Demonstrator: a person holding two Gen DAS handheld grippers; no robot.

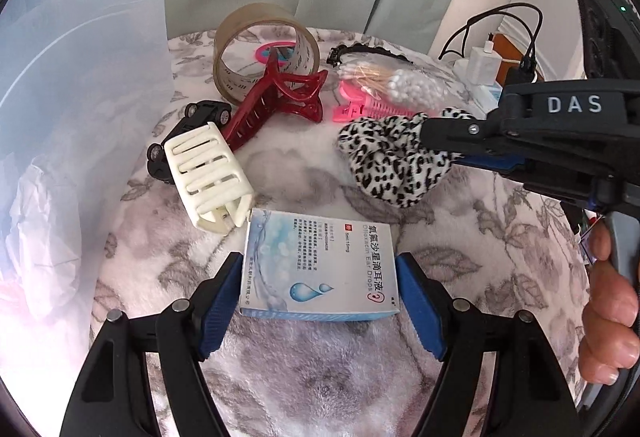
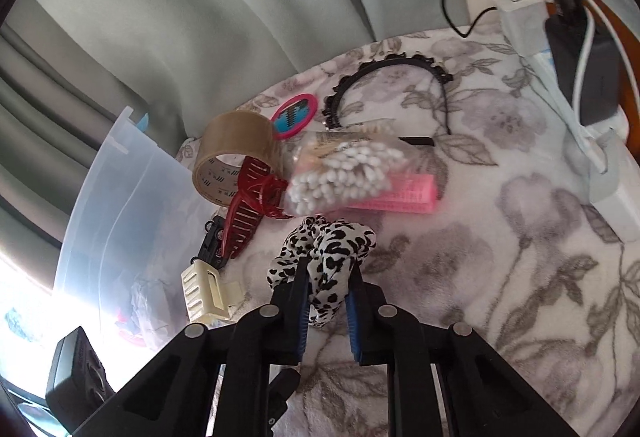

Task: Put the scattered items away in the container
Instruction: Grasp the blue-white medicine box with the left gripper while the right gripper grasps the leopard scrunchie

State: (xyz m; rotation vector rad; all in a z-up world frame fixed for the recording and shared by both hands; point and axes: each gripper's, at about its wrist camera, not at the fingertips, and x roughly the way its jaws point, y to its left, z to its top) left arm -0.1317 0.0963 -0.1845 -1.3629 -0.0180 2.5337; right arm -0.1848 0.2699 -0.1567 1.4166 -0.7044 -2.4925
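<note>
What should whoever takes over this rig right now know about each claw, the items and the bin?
Right claw: shut on the leopard scrunchie, still over the blanket.
Left claw: open, astride the ear drops box; whether the pads touch it is unclear.
Clear bin: at the left, already holds a few things.
Left to do: bin the scrunchie and box, then the cream clip, toy car, red claw clip, tape roll, cotton swabs, pink comb, headband, round pink item.
</note>
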